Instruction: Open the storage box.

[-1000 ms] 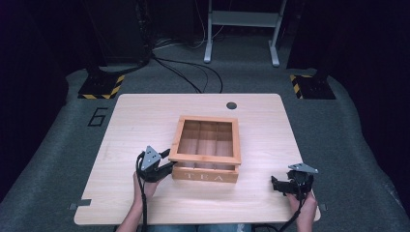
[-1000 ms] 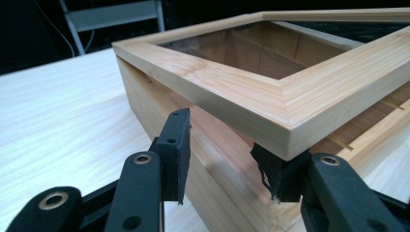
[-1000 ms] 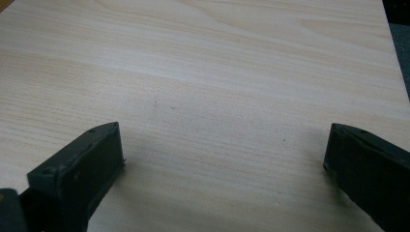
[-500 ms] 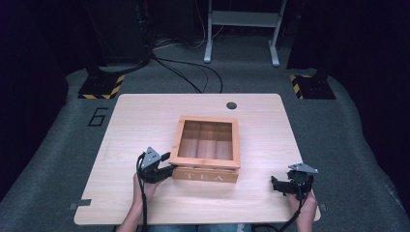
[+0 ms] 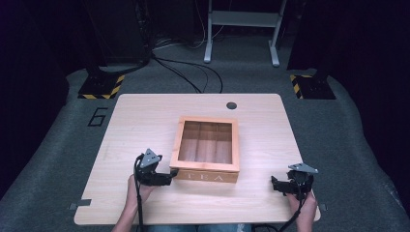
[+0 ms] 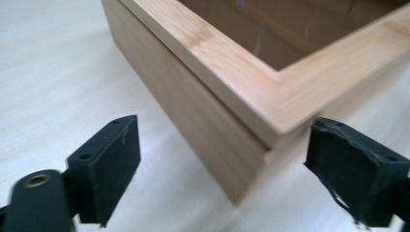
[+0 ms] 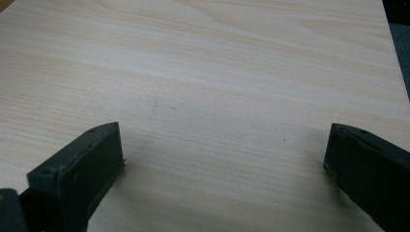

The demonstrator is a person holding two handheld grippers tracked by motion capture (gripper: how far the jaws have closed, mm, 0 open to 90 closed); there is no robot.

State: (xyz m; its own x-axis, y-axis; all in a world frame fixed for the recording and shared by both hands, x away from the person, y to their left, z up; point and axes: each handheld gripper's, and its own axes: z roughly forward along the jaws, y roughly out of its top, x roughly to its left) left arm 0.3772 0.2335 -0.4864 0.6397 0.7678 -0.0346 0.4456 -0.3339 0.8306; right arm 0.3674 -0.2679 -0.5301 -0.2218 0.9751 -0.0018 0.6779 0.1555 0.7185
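Fingers of our left gripper have just spread, freeing the lidded bamboo tea box's near-left corner; our right gripper idles agape. Next we judge a cleaner bite on the lid edge is needed.

High view overhead; gripper views close, low; table shared.

Tea box: warm honey-toned wood with fine straight grain, smooth satin finish; lid panel glassy and reflective.
Table: pale wood-look top, faint grain lines, smooth and matt.
Left gripper jaw pads: black, matt, rubbery, frayed at the edges.
Floor: grey, dull, carpet-like.
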